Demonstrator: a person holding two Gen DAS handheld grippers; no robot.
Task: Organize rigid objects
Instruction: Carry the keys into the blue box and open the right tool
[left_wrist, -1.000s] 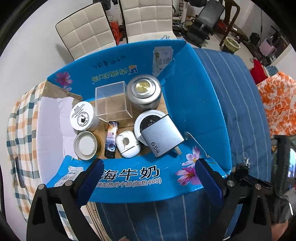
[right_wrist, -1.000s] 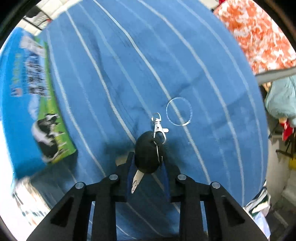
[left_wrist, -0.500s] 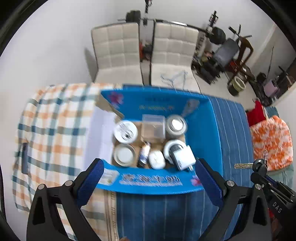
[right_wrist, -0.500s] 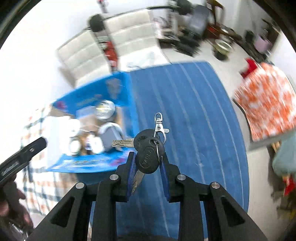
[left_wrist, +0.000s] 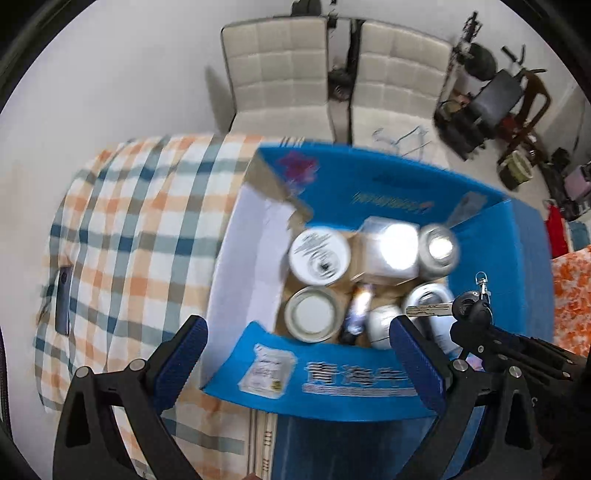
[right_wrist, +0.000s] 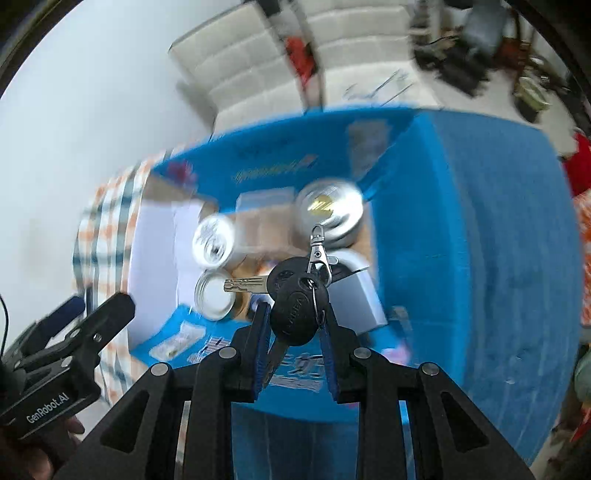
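Note:
My right gripper (right_wrist: 293, 341) is shut on a bunch of black-headed keys (right_wrist: 297, 306) with a silver clip, held in the air above the near right part of an open blue cardboard box (right_wrist: 461, 221). The keys also show in the left wrist view (left_wrist: 471, 308), over the box's right side. The box (left_wrist: 369, 376) holds several items: white round jars (left_wrist: 319, 256), a clear cube (left_wrist: 391, 247), a silver tin (left_wrist: 437, 249) and a grey charger (right_wrist: 354, 295). My left gripper (left_wrist: 299, 363) is open and empty, high above the box's near wall.
The box stands on a bed with a checked orange and blue cover (left_wrist: 140, 229) to the left and a blue striped cover (right_wrist: 517, 295) to the right. A dark phone (left_wrist: 63, 295) lies at the bed's left edge. Two white chairs (left_wrist: 280, 70) stand behind.
My right gripper lifted the keys off the blue cover and carried them left over the box. My left gripper rose and shifted left, away from the box.

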